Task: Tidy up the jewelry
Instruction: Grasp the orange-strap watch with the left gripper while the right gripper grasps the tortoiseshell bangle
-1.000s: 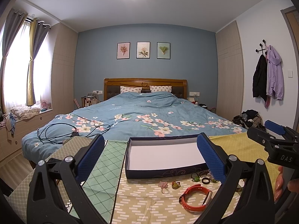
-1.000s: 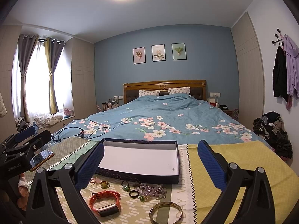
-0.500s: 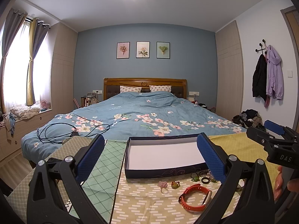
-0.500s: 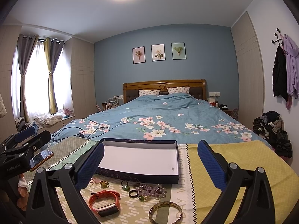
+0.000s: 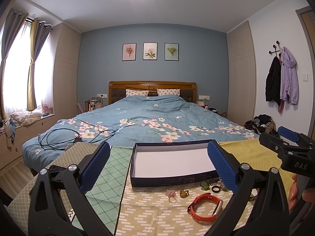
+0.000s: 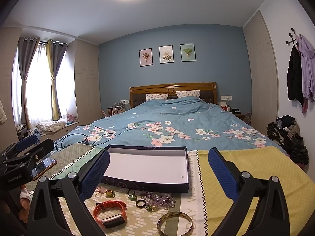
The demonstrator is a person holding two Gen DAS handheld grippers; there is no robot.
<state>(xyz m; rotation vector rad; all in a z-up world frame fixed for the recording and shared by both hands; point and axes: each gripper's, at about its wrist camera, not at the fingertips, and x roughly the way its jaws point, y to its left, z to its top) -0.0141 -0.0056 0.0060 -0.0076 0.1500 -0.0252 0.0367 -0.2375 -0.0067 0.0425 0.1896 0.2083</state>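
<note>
An empty dark-blue box with a white bottom (image 5: pixel 173 162) (image 6: pixel 147 167) sits on the patterned cloth. In front of it lie an orange watch band (image 5: pixel 204 206) (image 6: pixel 110 213), a pink ring (image 5: pixel 170 192), an amber ring (image 5: pixel 184 192), a green ring (image 6: pixel 132 195), a black ring (image 6: pixel 141 203), purple beads (image 6: pixel 161 198) and a bangle (image 6: pixel 174 223). My left gripper (image 5: pixel 157 165) is open and empty above the cloth, near the box's left. My right gripper (image 6: pixel 158 167) is open and empty, behind the jewelry.
A phone (image 6: pixel 44 166) lies on the left cloth. The bed (image 5: pixel 147 122) with a black cable (image 5: pixel 67 137) lies beyond the table. The right gripper (image 5: pixel 285 147) shows at the left view's right edge. Clothes pile (image 6: pixel 289 135) on the floor at right.
</note>
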